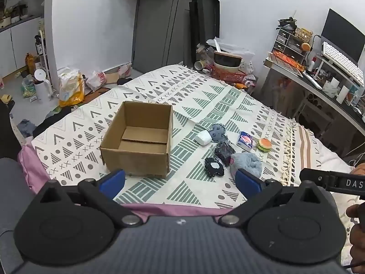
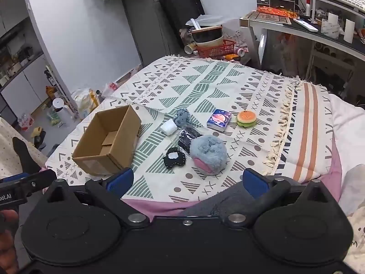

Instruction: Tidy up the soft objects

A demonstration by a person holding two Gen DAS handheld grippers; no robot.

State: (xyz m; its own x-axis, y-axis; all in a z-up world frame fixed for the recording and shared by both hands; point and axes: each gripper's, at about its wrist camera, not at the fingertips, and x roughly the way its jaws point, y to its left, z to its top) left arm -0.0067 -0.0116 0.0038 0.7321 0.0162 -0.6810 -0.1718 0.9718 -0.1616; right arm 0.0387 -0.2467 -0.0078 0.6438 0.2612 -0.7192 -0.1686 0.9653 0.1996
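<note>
We count 1 open brown cardboard box (image 1: 136, 140), empty inside, and 7 small things to its right on the bed's patterned cream-and-green blanket (image 1: 205, 86). These are: 1 white rounded soft block (image 1: 203, 137), 1 blue-grey patterned fabric ball (image 1: 218, 132), 1 dark knitted piece in a clear wrapper (image 1: 224, 151), 1 black felt patch with a white centre (image 1: 214, 170), 1 fluffy grey-blue plush with a pink underside (image 1: 246, 164), 1 blue printed tissue packet (image 1: 245, 141) and 1 burger-shaped squishy toy (image 1: 264, 145). The block and ball touch; the wrapper, patch and plush lie close together; the packet and burger sit apart, further right.

We hold 2 tools. The left tool (image 1: 180, 181) has its blue fingers spread wide, holding nothing, near the box's front edge. The right tool (image 2: 188, 180) is likewise spread and empty, just short of the plush.

The blanket covers a pink sheet (image 1: 182, 207). Around the bed we see white walls, a cluttered floor and a dark surface (image 1: 319, 80) with 1 monitor and 1 white keyboard.

The left view alone shows the box's interior flaps squarely; the right view alone shows the plush's pink side and an orange-striped cloth (image 2: 308, 125) beyond the blanket's fringe. Each view catches the other tool's black arm at its edge.
</note>
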